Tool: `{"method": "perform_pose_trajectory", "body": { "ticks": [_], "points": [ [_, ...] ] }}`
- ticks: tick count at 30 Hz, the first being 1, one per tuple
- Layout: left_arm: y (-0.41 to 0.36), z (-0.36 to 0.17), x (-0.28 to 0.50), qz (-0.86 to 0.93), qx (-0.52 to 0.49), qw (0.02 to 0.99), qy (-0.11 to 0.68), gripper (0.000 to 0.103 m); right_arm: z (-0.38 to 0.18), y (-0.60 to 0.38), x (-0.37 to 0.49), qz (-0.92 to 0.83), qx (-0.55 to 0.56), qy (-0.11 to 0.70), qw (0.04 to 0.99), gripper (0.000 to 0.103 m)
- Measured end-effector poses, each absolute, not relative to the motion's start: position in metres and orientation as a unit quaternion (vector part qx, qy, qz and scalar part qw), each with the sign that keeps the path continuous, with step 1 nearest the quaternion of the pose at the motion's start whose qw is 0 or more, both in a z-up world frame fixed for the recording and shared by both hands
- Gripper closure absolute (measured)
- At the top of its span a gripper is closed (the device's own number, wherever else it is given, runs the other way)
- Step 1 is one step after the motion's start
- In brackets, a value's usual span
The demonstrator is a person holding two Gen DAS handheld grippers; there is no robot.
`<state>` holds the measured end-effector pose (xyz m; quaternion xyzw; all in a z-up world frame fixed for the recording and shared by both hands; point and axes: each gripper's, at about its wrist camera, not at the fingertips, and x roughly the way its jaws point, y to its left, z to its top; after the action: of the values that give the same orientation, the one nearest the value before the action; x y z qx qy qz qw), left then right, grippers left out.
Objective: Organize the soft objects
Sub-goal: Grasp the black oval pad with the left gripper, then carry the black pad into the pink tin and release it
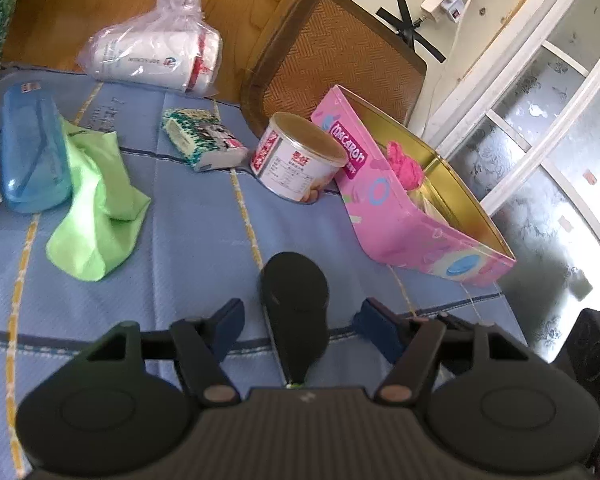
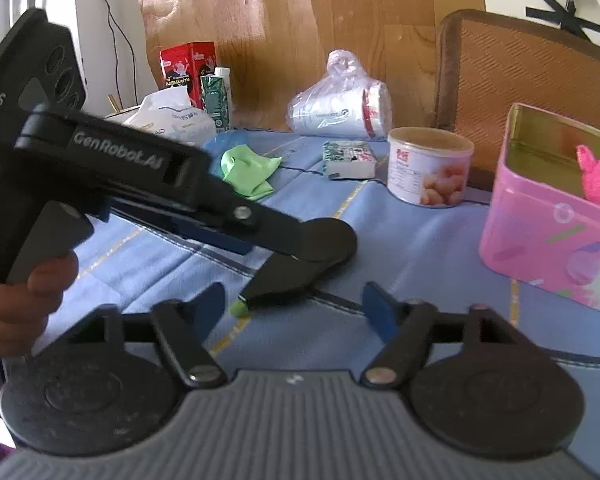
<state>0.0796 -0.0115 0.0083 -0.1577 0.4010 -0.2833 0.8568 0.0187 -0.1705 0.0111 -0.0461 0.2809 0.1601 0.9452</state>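
Black sock (image 1: 296, 312): flat, rounded toe, a green bit at its near end, on the blue desk (image 1: 188, 240). Lies between the wide-open, empty jaws of the left gripper (image 1: 300, 328); right gripper (image 2: 296, 304) likewise open, sock just beyond. Pink tin (image 1: 400, 200) reads "macaron"; pink cloth (image 1: 406, 162) inside. Green cloth (image 1: 96, 200) far left.

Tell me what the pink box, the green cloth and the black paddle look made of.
Pink box: likely tin, printed outside, shiny gold inside.
Green cloth: thin soft fabric, matte, lying in limp folds.
Black paddle: looks like rigid matte plastic or rubber with a smooth flat face; can't tell which.
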Motion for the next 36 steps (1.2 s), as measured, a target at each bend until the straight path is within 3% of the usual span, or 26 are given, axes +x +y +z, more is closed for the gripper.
{"method": "perform_pose_trajectory", "body": {
  "ticks": [4, 6, 9, 20, 29, 31, 36],
  "points": [
    [-0.028, 0.003, 0.079, -0.284, -0.135, 0.857, 0.407, 0.044, 0.004, -0.157, 0.034, 0.154, -0.049, 0.287, 0.944, 0.026],
    [-0.035, 0.005, 0.075, -0.272, -0.115, 0.866, 0.404, 0.045, 0.002, -0.147, 0.033, 0.139, -0.084, 0.276, 0.947, 0.049],
    [-0.036, 0.01, 0.073, -0.27, -0.118, 0.867, 0.402, 0.045, 0.003, -0.153, 0.032, 0.128, -0.075, 0.269, 0.952, 0.06],
    [-0.094, 0.07, 0.084, -0.338, -0.083, 0.88, 0.324, 0.045, 0.045, -0.19, 0.006, 0.049, -0.082, 0.138, 0.986, 0.061],
    [-0.183, 0.077, 0.124, -0.362, -0.043, 0.884, 0.291, 0.045, 0.054, -0.253, 0.033, -0.058, -0.061, 0.1, 0.991, 0.061],
    [-0.18, 0.074, 0.126, -0.35, -0.05, 0.887, 0.296, 0.045, 0.047, -0.258, 0.039, -0.105, -0.076, 0.098, 0.987, 0.056],
    [-0.12, 0.068, 0.104, -0.329, -0.059, 0.902, 0.272, 0.043, 0.043, -0.272, 0.027, -0.115, -0.024, 0.09, 0.989, 0.055]
  ]
}}
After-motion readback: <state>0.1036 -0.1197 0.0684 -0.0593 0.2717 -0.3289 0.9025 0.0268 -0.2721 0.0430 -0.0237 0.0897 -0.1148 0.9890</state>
